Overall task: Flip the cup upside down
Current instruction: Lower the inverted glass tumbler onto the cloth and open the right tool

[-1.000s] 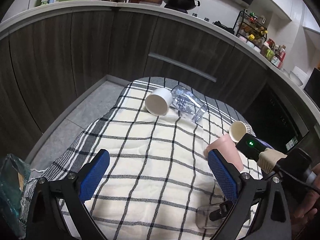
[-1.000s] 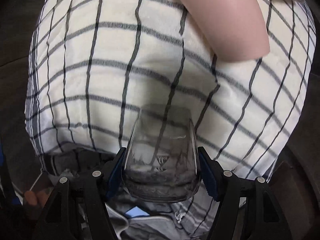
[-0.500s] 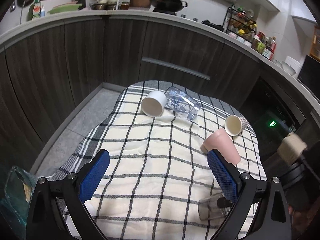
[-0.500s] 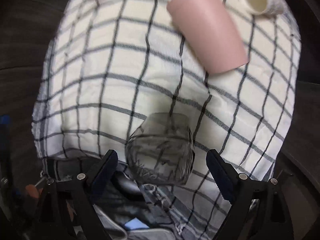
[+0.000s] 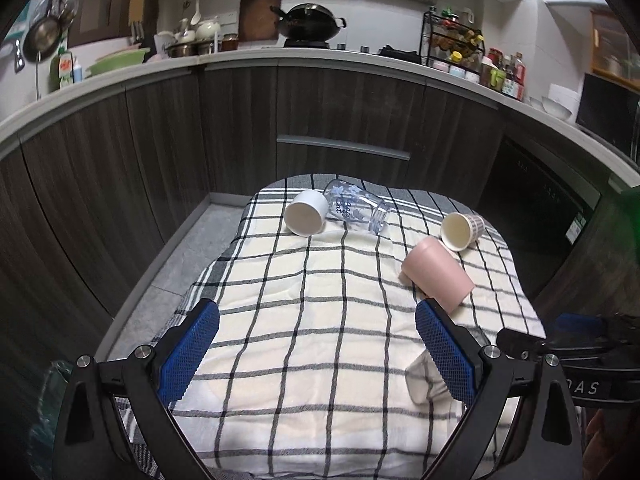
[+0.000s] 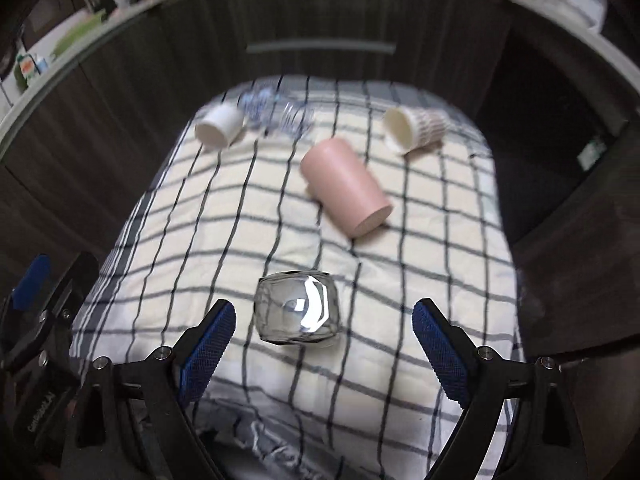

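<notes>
A clear glass cup (image 6: 298, 307) stands upside down on the checked cloth (image 6: 224, 216), just ahead of my right gripper (image 6: 324, 340), which is open, empty and clear of it. In the left wrist view the glass (image 5: 424, 376) shows partly behind the right finger (image 5: 444, 348). My left gripper (image 5: 316, 344) is open and empty above the cloth's near part. A pink cup (image 5: 438, 274) lies on its side; it also shows in the right wrist view (image 6: 344, 188).
A white cup (image 5: 306, 213), a clear printed glass (image 5: 356, 208) and a striped cup (image 5: 462, 230) lie on their sides at the cloth's far end. Dark kitchen cabinets (image 5: 340, 120) stand behind. The right gripper's body (image 5: 568, 352) is at the cloth's right edge.
My right gripper opened, let go of the glass cup and drew back and up. The glass now stands upside down on the cloth. The left gripper rose slightly.
</notes>
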`<state>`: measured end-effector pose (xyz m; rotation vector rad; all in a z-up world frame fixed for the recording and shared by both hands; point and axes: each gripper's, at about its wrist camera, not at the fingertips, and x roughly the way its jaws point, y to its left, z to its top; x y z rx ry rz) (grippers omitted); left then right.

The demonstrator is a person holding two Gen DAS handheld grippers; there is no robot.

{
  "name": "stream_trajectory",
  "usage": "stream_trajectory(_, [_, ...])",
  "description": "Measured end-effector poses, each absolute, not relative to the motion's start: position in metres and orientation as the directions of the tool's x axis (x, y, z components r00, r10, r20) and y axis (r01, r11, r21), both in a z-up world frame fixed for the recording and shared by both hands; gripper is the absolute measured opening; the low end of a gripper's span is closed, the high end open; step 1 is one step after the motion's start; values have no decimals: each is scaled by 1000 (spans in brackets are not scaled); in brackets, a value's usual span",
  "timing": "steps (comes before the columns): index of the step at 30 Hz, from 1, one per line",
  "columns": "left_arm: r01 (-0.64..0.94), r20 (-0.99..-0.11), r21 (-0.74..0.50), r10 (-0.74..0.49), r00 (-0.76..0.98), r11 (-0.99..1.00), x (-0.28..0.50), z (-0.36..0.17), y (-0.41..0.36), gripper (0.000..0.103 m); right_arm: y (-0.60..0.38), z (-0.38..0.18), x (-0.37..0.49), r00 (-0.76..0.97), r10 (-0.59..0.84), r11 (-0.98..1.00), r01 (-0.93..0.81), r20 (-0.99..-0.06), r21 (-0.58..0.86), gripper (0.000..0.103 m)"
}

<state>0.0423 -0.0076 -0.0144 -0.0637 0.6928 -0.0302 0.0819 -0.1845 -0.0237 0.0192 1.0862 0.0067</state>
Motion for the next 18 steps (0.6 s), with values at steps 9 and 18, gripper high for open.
stream_trajectory(9, [48, -620, 1, -37, 784, 999, 20, -14, -18, 101, -187, -15, 41, 631, -84, 996, 72, -771, -50, 90])
stream_trajectory(18, [37, -635, 30, -10, 773, 999, 11, -25, -15, 101, -178, -11, 14, 723, -132, 991, 90, -678, -97, 93])
